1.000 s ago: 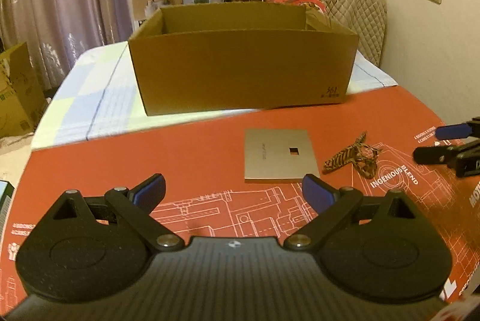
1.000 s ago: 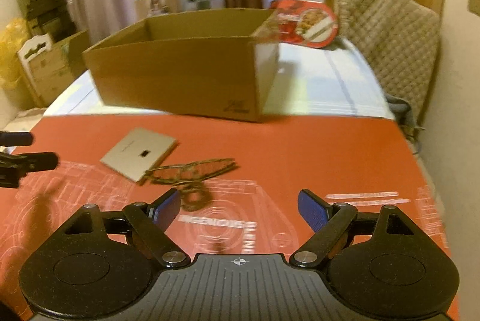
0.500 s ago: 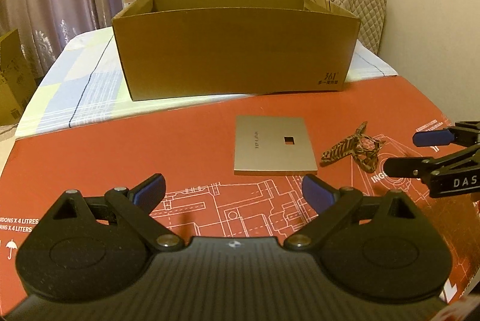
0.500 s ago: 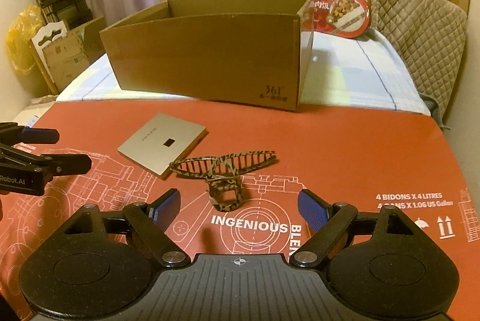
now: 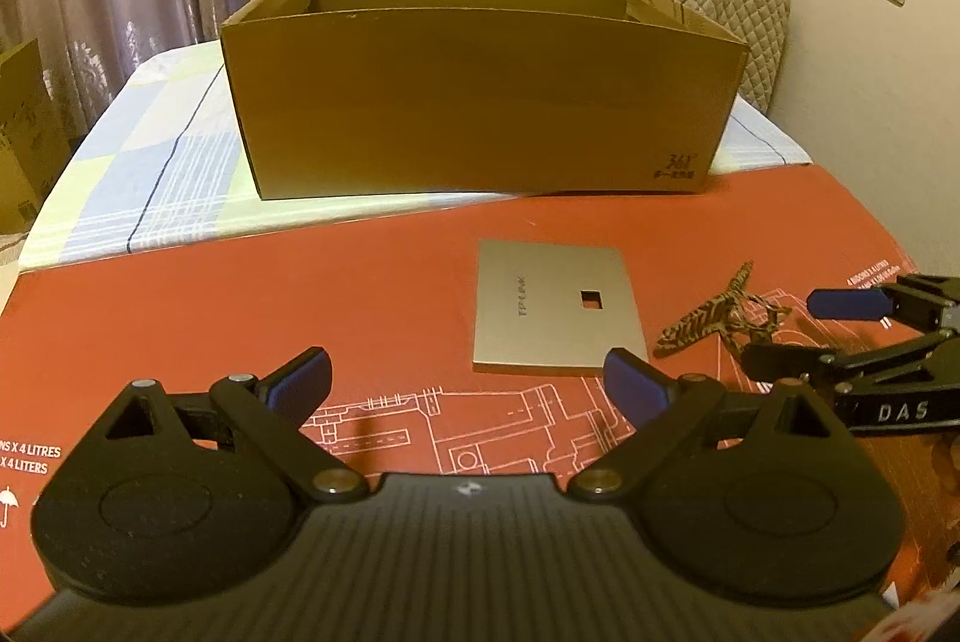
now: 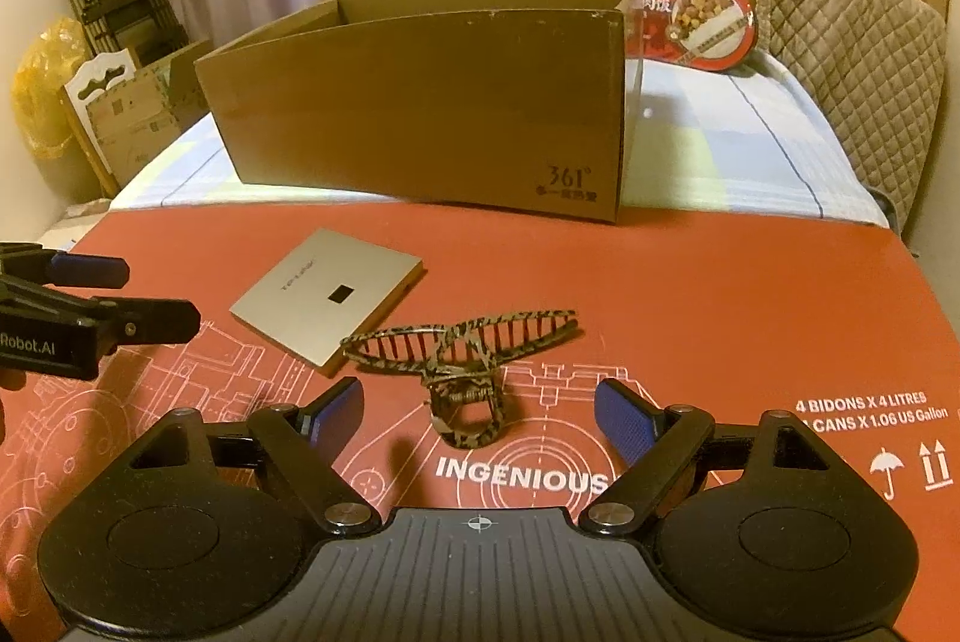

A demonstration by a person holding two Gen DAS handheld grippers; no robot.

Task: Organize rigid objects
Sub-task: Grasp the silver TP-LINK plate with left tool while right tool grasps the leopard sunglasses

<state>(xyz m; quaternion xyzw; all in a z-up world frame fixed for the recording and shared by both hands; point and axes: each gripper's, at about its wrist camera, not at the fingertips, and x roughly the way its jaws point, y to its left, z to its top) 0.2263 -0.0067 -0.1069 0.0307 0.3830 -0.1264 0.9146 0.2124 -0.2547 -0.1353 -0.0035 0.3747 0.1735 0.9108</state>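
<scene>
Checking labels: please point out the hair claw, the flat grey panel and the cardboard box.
hair claw [image 6: 459,348], right wrist view, hinge where the jaws cross.
flat grey panel [image 5: 555,318], left wrist view, top face.
cardboard box [image 5: 480,102], left wrist view, front wall.

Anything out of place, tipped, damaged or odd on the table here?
Nothing stands out. The hair claw and flat grey plate lie loose on the red mat, apart from each other; the cardboard box stands upright, undamaged.
</scene>
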